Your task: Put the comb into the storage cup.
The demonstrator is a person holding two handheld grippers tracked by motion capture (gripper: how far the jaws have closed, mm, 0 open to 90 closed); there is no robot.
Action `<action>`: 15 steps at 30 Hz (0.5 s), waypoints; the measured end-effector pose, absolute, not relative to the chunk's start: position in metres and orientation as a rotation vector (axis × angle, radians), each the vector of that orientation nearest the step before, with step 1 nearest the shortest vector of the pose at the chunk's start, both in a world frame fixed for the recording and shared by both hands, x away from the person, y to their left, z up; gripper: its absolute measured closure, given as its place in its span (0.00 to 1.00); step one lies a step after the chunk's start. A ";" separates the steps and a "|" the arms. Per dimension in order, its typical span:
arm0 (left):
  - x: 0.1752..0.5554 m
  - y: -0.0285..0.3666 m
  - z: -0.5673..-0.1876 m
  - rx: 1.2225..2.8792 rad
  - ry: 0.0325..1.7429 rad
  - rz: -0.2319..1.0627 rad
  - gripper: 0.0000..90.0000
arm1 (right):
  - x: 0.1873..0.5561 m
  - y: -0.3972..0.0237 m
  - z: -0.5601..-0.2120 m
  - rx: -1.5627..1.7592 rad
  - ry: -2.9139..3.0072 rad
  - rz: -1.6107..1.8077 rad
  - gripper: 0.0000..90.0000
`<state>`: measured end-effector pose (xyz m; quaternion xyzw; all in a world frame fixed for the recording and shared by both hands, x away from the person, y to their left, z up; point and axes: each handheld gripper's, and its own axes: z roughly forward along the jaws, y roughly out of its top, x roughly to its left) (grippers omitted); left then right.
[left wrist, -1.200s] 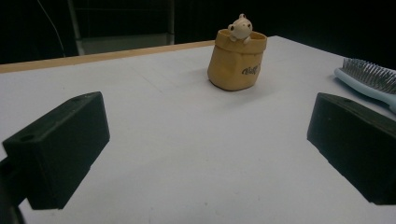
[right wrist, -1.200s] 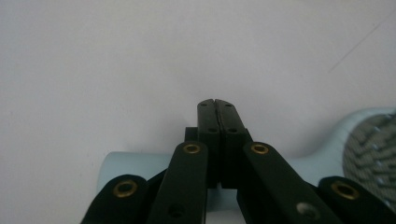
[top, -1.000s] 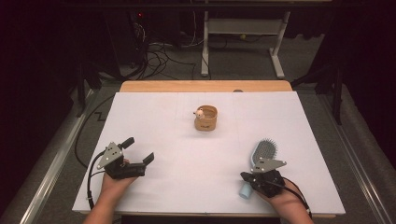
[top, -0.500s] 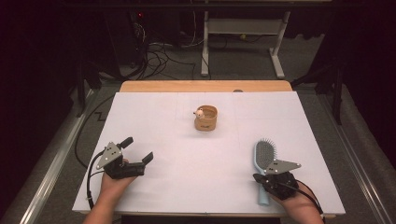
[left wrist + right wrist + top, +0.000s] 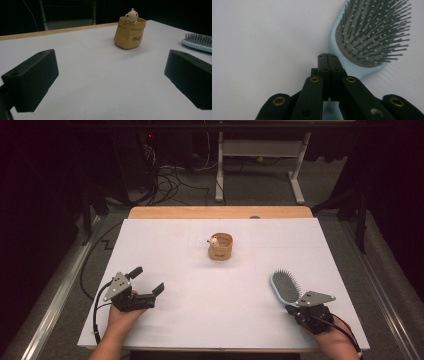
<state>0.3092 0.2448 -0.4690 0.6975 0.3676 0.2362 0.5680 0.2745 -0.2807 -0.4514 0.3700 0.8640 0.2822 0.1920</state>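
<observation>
A light blue hairbrush (image 5: 285, 287) lies bristles up near the table's front right. My right gripper (image 5: 291, 308) sits at its handle end with both jaws pressed together. In the right gripper view, the shut right gripper (image 5: 328, 55) lies over the handle, and the hairbrush head (image 5: 372, 32) reaches up to the right; nothing is between the jaws. My left gripper (image 5: 148, 279) rests at the front left, open and empty. In the left gripper view, the left gripper (image 5: 110, 75) faces a tan pouch-shaped pot (image 5: 130, 32) with a small bear figure on its rim.
The tan pot (image 5: 220, 247) stands mid-table, far from both hands. A white sheet (image 5: 175, 250) covers the table, with a wooden edge (image 5: 220, 212) at the back. Behind the table are a dark floor, cables and a desk frame (image 5: 260, 165).
My right hand has slid rightward along the front edge. The brush's handle end swung with it, so the head now points up and left. The left hand kept still.
</observation>
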 end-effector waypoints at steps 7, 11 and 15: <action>0.310 0.245 -0.469 1.641 0.857 0.559 0.00 | 0.275 -0.288 -0.449 1.054 2.403 0.772 1.00; 0.310 0.245 -0.470 1.648 0.863 0.547 0.00 | 0.276 -0.288 -0.450 1.053 2.398 0.764 1.00; 0.310 0.245 -0.470 1.649 0.865 0.547 0.00 | 0.277 -0.290 -0.451 1.060 2.391 0.750 1.00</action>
